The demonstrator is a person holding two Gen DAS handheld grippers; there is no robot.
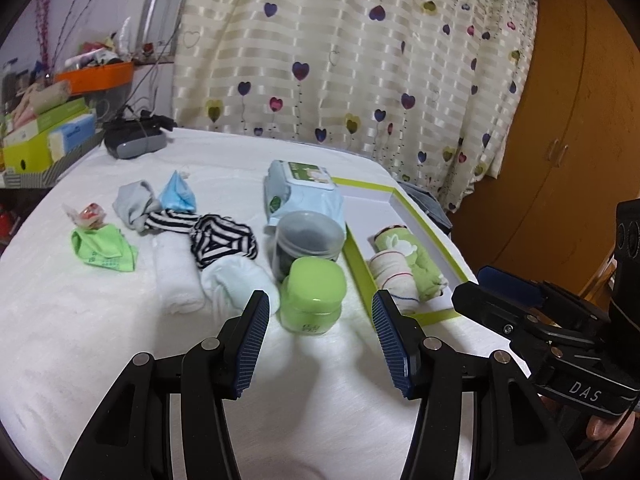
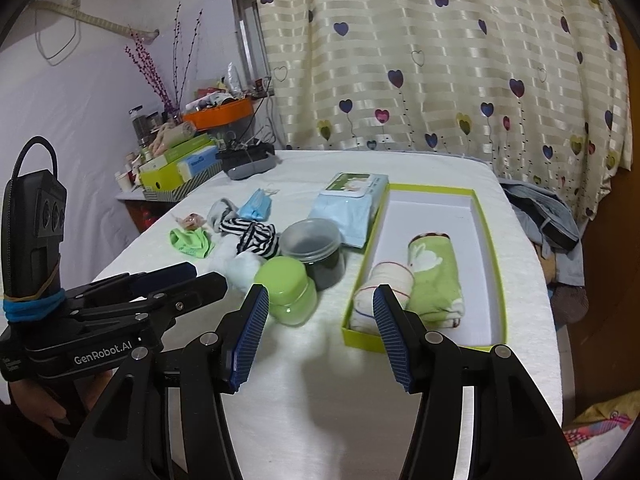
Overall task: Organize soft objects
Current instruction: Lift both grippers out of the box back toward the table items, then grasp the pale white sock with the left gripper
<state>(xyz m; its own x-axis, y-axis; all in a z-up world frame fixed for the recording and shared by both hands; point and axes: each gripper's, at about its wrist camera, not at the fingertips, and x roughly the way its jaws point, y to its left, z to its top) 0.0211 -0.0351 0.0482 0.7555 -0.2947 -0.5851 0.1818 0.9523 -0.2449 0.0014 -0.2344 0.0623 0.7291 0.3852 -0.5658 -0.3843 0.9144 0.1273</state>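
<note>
A green-rimmed box [image 1: 360, 264] [image 2: 486, 240] lies on the white tabletop with two rolls inside: a white striped towel [image 1: 394, 276] [image 2: 386, 272] and a green rabbit towel [image 1: 408, 252] [image 2: 434, 276]. Left of the box lie loose soft pieces: a striped sock [image 1: 220, 240] [image 2: 256, 236], a folded white towel [image 1: 176, 276], a pale blue sock [image 1: 236, 280], a green cloth [image 1: 104, 250], a grey sock [image 1: 134, 202] and a blue cloth [image 1: 178, 196]. My left gripper [image 1: 320, 296] [image 2: 209, 274] hovers open before the green jar, holding nothing. My right gripper [image 2: 320, 292] [image 1: 467, 284] is open and holds nothing, near the box's front end.
A green jar [image 1: 312, 292] [image 2: 286, 292], a clear lidded jar [image 1: 308, 240] and a wipes pack [image 1: 304, 192] stand between the cloths and the box. A black device [image 1: 134, 140] sits at the back. Cluttered boxes [image 1: 44, 136] crowd the left, and clothes [image 2: 548, 216] hang off the right edge.
</note>
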